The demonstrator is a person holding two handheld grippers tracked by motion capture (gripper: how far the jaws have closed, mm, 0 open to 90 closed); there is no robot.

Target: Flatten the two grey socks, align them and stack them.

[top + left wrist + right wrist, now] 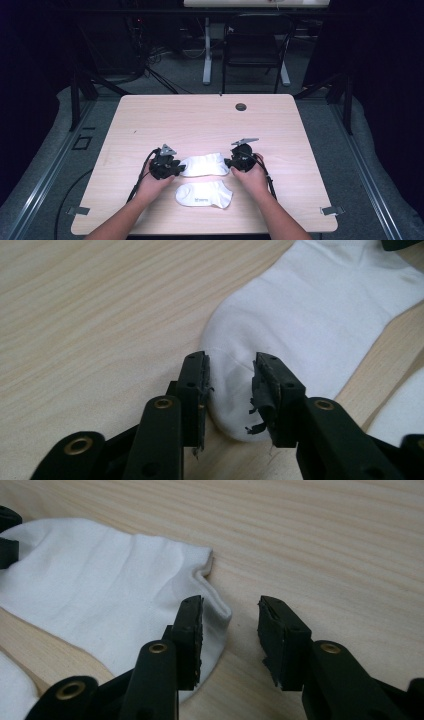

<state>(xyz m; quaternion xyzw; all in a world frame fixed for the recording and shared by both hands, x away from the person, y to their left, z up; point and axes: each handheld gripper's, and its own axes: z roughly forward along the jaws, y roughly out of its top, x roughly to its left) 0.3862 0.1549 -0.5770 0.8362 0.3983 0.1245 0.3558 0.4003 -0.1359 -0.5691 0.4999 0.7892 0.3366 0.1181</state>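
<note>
Left gripper (230, 390): jaws apart, straddling the rounded toe end of the far sock (310, 325). The fabric lies between the pads but is not visibly pinched; contact on the inner faces cannot be confirmed.

Right gripper (231, 630): jaws apart. 1 jaw stands over the cuff corner of the same sock (110, 590); the other stands over bare wood. Nothing is clamped.

Key relation: in the high view the far sock (205, 165) lies flat with its long axis across the table, toe toward the left gripper (172, 169) and cuff toward the right gripper (231, 162). Each gripper sits at its own end, equally near. Judgement: the left needs only to close, while the right must shift slightly onto the cuff before closing.

A 2nd white sock (205, 195) lies just nearer the person, parallel to the first and apart from both grippers.

Surface: pale wood-grain table (200, 120), with a round cable port (241, 107) near the far edge.

Room: dark surroundings, grey floor, a black chair (255, 45) and a second desk's legs beyond the table.
</note>
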